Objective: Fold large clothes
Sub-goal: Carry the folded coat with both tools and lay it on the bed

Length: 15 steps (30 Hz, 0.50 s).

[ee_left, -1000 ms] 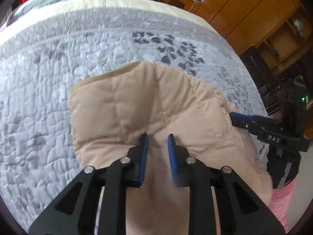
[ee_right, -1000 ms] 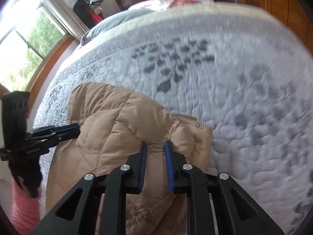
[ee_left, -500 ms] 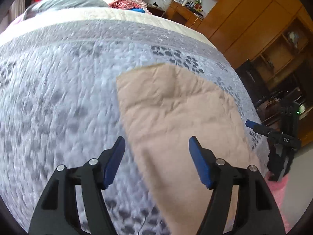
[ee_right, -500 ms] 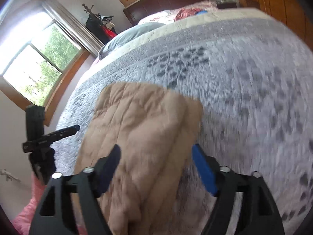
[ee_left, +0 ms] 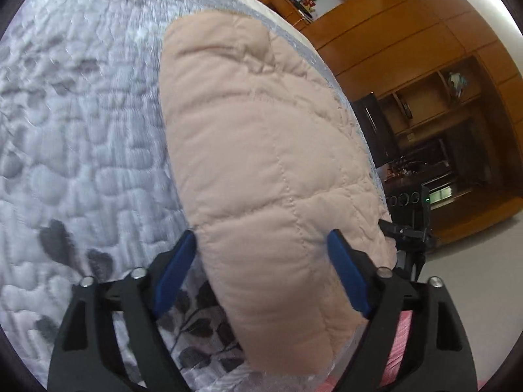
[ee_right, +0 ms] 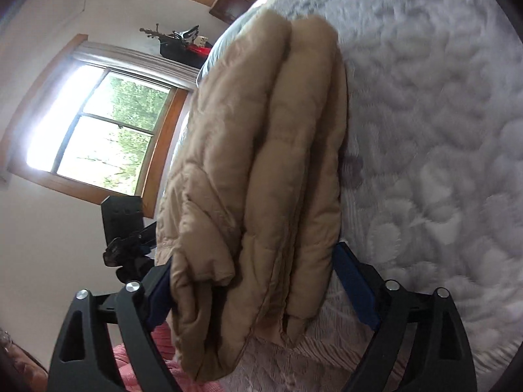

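The folded beige quilted puffer jacket [ee_left: 261, 150] lies on the grey quilted bedspread [ee_left: 81, 124]; left gripper [ee_left: 261, 274] and right gripper [ee_right: 251, 287] straddle its near end, the 2 fingers of each apart, probably for squeezing its layers.

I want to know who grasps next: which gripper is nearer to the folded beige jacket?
Neither clearly. The left gripper and the right gripper each stand open astride the near end of the folded beige jacket on the bed quilt.
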Each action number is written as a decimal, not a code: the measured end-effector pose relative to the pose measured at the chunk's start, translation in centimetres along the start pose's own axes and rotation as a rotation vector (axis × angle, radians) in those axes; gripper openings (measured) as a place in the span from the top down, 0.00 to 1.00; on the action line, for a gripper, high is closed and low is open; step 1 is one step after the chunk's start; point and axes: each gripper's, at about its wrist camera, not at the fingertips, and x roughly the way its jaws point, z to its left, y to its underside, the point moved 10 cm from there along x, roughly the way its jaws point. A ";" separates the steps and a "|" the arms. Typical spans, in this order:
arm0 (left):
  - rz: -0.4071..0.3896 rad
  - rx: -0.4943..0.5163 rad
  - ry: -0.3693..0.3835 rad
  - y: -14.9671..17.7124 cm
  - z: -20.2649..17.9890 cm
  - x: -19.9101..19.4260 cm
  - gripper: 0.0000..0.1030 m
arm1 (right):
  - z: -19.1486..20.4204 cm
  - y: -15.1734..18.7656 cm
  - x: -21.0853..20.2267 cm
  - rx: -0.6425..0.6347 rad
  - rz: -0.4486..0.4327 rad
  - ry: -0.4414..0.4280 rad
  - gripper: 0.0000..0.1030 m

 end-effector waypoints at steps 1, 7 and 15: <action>-0.001 -0.006 0.000 -0.1 -0.1 0.6 0.17 | 0.2 -0.2 0.3 -0.008 -0.008 0.002 0.13; -0.039 0.022 -0.027 -0.4 -1.7 1.5 0.26 | 1.6 -0.5 2.5 -0.076 0.010 0.045 0.26; -0.111 0.055 -0.060 -1.4 -2.8 -0.2 0.47 | 5.8 -1.6 2.5 -0.223 -0.038 0.093 0.56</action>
